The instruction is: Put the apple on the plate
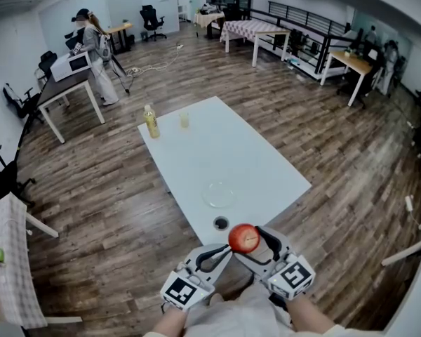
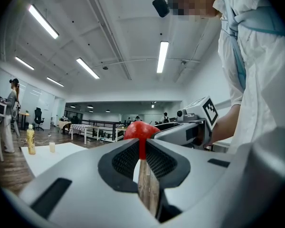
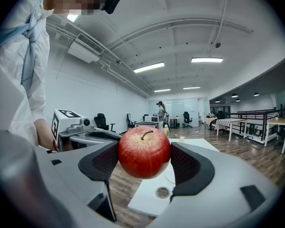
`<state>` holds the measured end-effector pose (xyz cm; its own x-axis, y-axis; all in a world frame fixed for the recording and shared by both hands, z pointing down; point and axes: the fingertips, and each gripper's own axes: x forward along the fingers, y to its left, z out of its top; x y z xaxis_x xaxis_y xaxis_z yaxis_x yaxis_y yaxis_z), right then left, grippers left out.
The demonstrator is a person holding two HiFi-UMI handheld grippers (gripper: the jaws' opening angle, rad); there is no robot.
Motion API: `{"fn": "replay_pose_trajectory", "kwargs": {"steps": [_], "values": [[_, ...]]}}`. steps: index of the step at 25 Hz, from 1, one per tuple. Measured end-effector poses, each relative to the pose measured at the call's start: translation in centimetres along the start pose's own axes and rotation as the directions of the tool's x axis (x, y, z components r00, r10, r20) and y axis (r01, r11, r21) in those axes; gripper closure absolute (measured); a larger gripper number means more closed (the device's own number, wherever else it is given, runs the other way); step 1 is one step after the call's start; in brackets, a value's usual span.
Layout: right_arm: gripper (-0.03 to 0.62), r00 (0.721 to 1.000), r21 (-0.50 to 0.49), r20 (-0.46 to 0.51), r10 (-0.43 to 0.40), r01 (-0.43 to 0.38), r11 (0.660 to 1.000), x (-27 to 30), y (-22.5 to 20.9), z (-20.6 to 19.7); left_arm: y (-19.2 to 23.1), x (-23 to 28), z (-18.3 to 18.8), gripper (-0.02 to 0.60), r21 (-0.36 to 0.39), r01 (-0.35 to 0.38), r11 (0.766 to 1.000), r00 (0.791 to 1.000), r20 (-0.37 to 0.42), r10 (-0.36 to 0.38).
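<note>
- My right gripper (image 3: 145, 161) is clamped on the apple (image 3: 144, 151), one dark ribbed pad pressing each side of it, with the stem pointing up.
- My left gripper (image 2: 142, 152) holds nothing. Its jaws are drawn almost together, leaving only a thin slit through which the wooden floor (image 2: 147, 189) shows.
- In the head view the two grippers angle in toward each other, and the left one's tips sit just beside the apple. I cannot tell whether they touch it.
- The apple hangs in the air close to my body, just off the near end of the white table (image 1: 196, 153) and not resting on anything.
- The plate (image 1: 218, 194) is clear glass and lies bare on the table near that same end, apart from the apple and farther from me.
- A small round hole (image 1: 221, 223) in the tabletop sits between the plate and the table's near edge.
- At the far end of the table a yellow bottle (image 1: 151, 121) stands upright, with a small cup (image 1: 184, 120) near it.
- Well beyond the table, a person (image 1: 98, 55) stands by a desk.
</note>
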<state>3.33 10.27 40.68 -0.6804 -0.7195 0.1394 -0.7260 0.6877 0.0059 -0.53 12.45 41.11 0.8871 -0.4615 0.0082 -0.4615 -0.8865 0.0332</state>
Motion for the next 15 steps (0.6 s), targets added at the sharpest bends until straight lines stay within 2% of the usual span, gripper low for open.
{"fn": "replay_pose_trajectory", "kwargs": {"steps": [7,15], "values": [[0.249,1.000,0.004,-0.015,0.014,-0.014,1.000,0.4,-1.0,-0.2,0.6,0.9,-0.3,0.541,-0.018,-0.011,1.000,1.000,-0.003,0.011],[0.249,0.998,0.016,-0.025,0.066,-0.065,0.998,2.9,-4.5,0.1,3.7,3.7,-0.1,0.546,-0.034,-0.055,0.998,0.998,-0.011,0.054]]}}
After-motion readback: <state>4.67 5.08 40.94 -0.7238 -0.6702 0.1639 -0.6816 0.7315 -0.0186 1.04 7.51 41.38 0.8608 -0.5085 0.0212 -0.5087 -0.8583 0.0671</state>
